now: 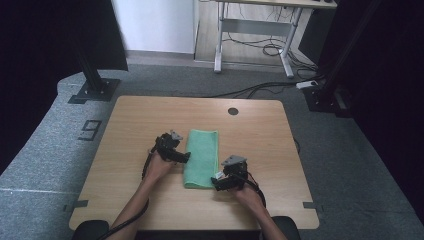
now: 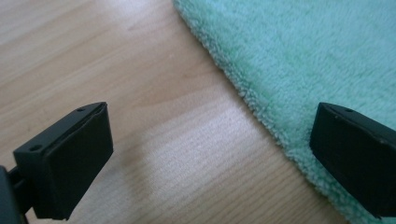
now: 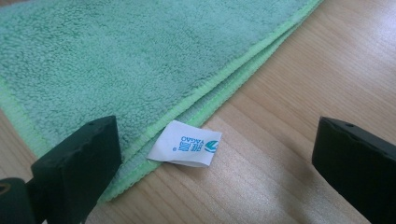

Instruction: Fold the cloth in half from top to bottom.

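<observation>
a folded green microfibre towel (image 1: 202, 158) lies lengthwise near the middle of the light wood-grain counter (image 1: 260, 135), a long rectangle in the high view. the left claw (image 1: 183, 157) sits at the towel's left edge, about halfway along it, and the right claw (image 1: 218, 183) at its near right corner. the left gripper view adds the towel's fuzzy looped pile (image 2: 308, 56) and its soft rounded edge; this claw (image 2: 210, 154) is spread wide, one jaw over bare wood, the other over the cloth. the right gripper view shows what the others miss: stitched lime-green hems stacked in layers (image 3: 224, 88) and a small white care label (image 3: 186, 143) with blue print sticking out onto the wood. the right claw (image 3: 215, 172) is also wide open, holding nothing.
</observation>
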### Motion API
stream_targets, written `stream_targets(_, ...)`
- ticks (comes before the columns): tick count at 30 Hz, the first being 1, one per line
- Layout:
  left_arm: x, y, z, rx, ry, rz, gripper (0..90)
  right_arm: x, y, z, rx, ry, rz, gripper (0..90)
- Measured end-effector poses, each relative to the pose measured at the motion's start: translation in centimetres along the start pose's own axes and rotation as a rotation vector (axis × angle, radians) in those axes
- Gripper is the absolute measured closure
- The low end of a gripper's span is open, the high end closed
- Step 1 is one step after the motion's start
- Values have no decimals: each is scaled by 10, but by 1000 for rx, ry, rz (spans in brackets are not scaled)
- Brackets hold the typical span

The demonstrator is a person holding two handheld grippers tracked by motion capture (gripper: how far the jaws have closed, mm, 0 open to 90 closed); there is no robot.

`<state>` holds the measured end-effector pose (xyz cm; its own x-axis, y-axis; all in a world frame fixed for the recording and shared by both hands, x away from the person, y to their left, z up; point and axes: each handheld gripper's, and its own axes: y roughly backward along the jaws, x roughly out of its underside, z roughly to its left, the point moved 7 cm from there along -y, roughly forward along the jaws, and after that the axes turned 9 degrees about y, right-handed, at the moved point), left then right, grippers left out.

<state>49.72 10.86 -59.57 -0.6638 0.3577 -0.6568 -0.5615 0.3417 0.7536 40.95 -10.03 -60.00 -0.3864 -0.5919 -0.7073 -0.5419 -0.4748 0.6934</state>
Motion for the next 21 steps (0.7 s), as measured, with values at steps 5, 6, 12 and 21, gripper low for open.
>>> stream_targets(5, 4, 1, 0, 6, 21, 1, 0, 1, 0, 3, -19, -15, -1, 53)
stream_targets(6, 5, 3, -1, 6, 21, 3, 0, 1, 1, 4, -26, -15, -2, 66)
stream_targets(12, 12, 7, -3, 22, 31, 3, 0, 2, 4, 10, -33, -10, -4, 88)
stream_targets(21, 27, 19, -9, 53, 29, 11, 0, 7, 12, 27, -64, 3, 5, 93)
